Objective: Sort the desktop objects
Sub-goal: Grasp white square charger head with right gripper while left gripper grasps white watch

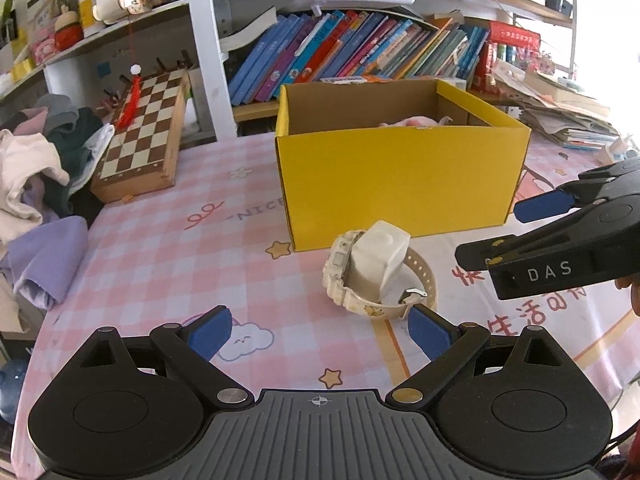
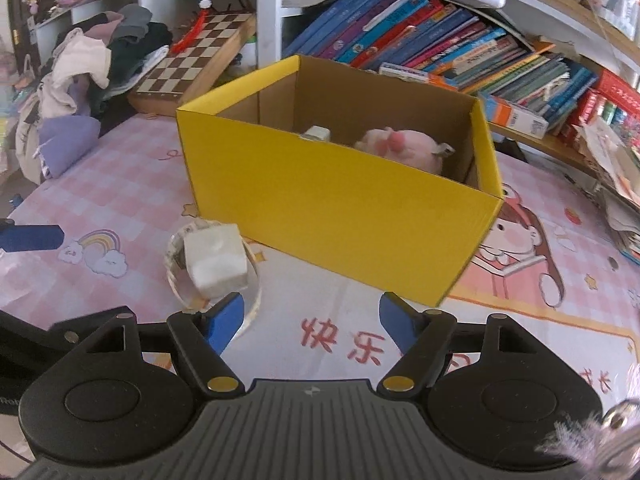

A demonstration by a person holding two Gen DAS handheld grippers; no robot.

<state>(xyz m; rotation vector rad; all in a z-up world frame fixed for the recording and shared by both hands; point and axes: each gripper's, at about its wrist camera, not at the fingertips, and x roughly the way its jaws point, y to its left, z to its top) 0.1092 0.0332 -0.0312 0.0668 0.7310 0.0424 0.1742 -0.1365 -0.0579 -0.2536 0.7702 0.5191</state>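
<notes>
Watch [image 1: 374,280], cream-white and buckled around a white block-shaped stand, lies on the counter [image 1: 168,248] just in front of the near left corner of the yellow box [image 1: 400,184].

In the left wrist view, going from left to right: a heap of clothes [image 1: 36,184] sits at the counter's left edge, with a folded chessboard [image 1: 140,136] leaning behind it. The left tongs [image 1: 320,332] come next, spread wide with nothing between their blue pads. The watch lies just ahead of them and a little to the right of their midline, its buckle end close to the right pad [image 1: 430,336]; whether that pad touches the strap cannot be told. Beyond the watch stands the box, and at the far right the right tongs [image 1: 516,228] reach in from the side, their tips near the watch but apart from it.

In the right wrist view, a blue pad of the left tongs [image 2: 32,237] shows at the left edge. The watch [image 2: 214,264] lies ahead and left of the right tongs [image 2: 312,320], outside their gap, and the left pad [image 2: 226,320] overlaps the strap's near loop. These tongs stand partly spread and hold nothing; only the printed cloth shows between the pads. To the right, the box [image 2: 340,216] holds a pink plush toy [image 2: 400,146] and a small white item [image 2: 316,133]. Rows of books [image 2: 440,32] fill the shelf behind.
</notes>
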